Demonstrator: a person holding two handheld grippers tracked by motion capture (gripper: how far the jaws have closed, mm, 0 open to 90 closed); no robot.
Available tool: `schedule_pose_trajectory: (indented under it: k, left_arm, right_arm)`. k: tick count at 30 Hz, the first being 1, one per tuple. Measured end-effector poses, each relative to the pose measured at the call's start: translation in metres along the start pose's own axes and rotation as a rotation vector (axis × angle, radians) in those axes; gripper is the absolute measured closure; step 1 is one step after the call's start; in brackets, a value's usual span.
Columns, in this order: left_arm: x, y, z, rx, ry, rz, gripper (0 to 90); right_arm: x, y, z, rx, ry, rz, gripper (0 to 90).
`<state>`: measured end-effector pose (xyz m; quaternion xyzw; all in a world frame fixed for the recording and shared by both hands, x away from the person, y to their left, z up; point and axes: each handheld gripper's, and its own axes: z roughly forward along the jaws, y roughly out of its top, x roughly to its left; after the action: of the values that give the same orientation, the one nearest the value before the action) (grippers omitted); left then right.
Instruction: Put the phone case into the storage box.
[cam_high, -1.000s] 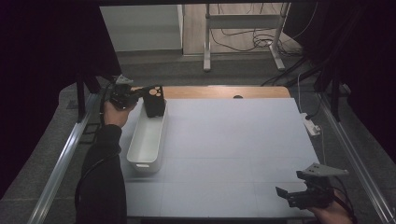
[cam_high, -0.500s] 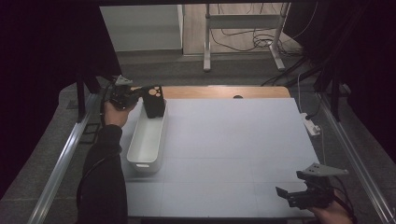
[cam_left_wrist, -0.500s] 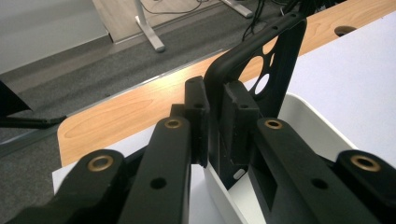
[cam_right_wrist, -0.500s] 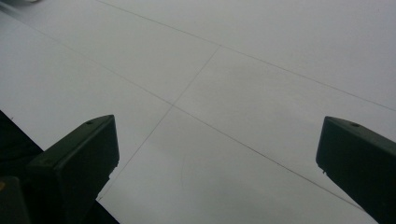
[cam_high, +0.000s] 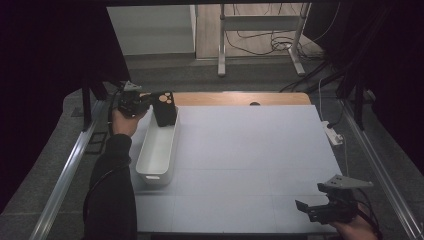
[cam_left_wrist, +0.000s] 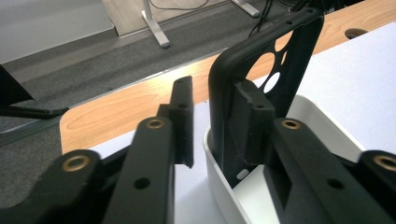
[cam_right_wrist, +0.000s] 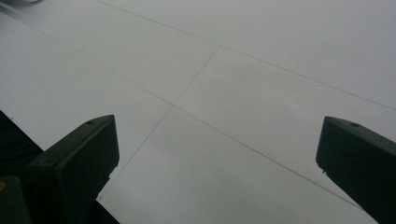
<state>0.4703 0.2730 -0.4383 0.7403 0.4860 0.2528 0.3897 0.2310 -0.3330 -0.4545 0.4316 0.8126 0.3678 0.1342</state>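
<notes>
White bin (cam_high: 156, 150) upper left of the high view, long and narrow, on the bench (cam_high: 250, 160). Inside it, only a black phone case (cam_high: 164, 107), standing upright at its far end. Case has round camera cutouts near the top; its lower edge is hidden behind the bin wall. Left gripper (cam_left_wrist: 212, 123) fingers are spread, one inside the case and touching it, the other outside, clear of it. Right gripper (cam_high: 307, 209) lower right, fingers wide open over bare bench, holding nothing; hand cut off by the frame edge.
</notes>
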Motion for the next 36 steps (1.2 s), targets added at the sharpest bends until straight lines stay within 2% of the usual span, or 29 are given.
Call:
schedule_pose_trajectory:
  k: [9,18,22,24,28,29,36]
  left_arm:
    - [0.000,-0.003,0.002,0.013,0.002,-0.030,58.1]
    - [0.001,-0.008,0.003,0.033,0.013,-0.060,38.6]
    - [0.002,-0.009,0.003,0.041,0.013,-0.071,33.0]
    - [0.003,-0.010,0.003,0.054,0.011,-0.084,26.7]
    - [0.004,-0.012,0.003,0.062,0.005,-0.099,21.9]
    - [0.005,-0.012,0.003,0.064,0.001,-0.105,18.3]
    - [0.006,-0.014,-0.001,0.069,-0.020,-0.129,12.0]
  right_arm:
    - [0.000,0.000,0.000,0.000,0.000,0.002,0.0]
    - [0.000,0.000,0.000,-0.001,-0.001,0.000,0.0]
    - [0.000,0.000,0.000,-0.001,0.000,0.001,0.0]
    - [0.000,0.000,0.000,0.000,-0.001,0.000,0.0]
    - [0.000,0.000,0.000,0.001,0.001,-0.001,0.0]
    - [0.000,0.000,0.000,0.001,0.000,-0.001,0.0]
    - [0.000,0.000,0.000,0.000,-0.001,-0.002,0.0]
